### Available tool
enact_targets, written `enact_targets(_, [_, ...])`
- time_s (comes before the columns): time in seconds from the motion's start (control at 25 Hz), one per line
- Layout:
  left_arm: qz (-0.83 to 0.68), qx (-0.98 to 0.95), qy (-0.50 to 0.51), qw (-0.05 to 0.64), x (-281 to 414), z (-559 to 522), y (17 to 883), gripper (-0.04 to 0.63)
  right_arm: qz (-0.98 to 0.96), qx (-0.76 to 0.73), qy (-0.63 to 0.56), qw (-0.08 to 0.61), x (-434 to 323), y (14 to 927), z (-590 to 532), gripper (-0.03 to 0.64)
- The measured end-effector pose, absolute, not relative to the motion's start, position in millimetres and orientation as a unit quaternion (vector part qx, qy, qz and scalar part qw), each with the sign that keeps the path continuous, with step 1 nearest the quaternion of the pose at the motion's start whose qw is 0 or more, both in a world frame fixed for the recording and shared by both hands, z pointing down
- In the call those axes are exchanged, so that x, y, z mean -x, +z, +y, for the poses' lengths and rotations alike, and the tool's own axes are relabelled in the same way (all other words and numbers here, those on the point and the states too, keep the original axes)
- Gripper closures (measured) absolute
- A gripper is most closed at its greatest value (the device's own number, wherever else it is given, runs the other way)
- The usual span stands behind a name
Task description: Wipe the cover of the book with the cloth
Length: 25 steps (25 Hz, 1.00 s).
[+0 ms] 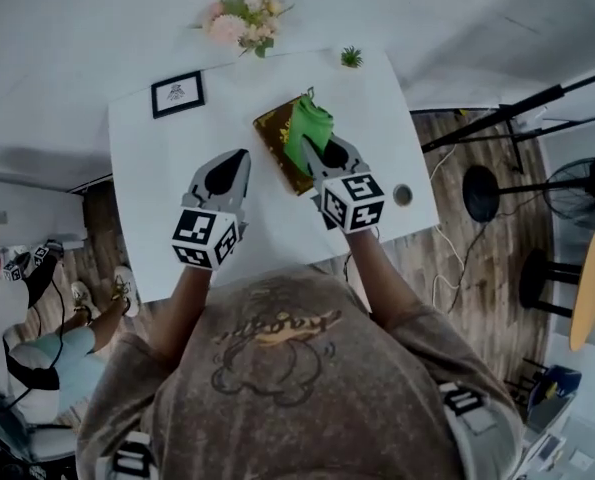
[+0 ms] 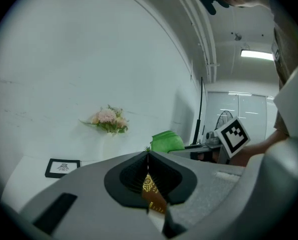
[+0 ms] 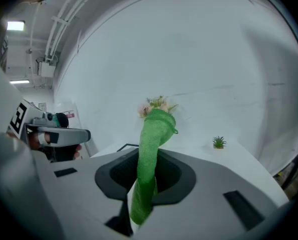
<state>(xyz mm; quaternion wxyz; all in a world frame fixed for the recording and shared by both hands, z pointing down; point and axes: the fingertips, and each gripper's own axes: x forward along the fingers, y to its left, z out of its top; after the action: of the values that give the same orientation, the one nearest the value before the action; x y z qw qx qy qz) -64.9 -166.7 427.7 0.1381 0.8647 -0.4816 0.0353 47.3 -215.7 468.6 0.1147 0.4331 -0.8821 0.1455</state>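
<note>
A brown book with gold print point(image 1: 275, 138) lies on the white table point(image 1: 167, 208), toward the back middle. The green cloth point(image 1: 308, 128) rests draped over the book's right part, and my right gripper point(image 1: 311, 155) is shut on its near end. In the right gripper view the cloth point(image 3: 151, 154) rises from between the jaws. My left gripper point(image 1: 239, 158) is shut and empty, just left of the book. In the left gripper view a strip of the book point(image 2: 151, 191) shows below the closed jaws, with the cloth point(image 2: 167, 140) beyond.
A small black-framed picture point(image 1: 177, 94) lies at the table's back left. A pink flower bunch point(image 1: 242, 18) and a tiny green plant point(image 1: 351, 57) sit at the back edge. A round hole point(image 1: 403, 195) is in the table's right side. Black stools and a fan point(image 1: 577, 183) stand to the right.
</note>
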Motion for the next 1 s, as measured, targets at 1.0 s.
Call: enact_targets(1.0, [-0.560,-0.809,0.034,0.174,114.3,-174.6,448.5,0.591,-0.881,-0.333,0.139,0.308,44.9,617.8,-302.3,0.552])
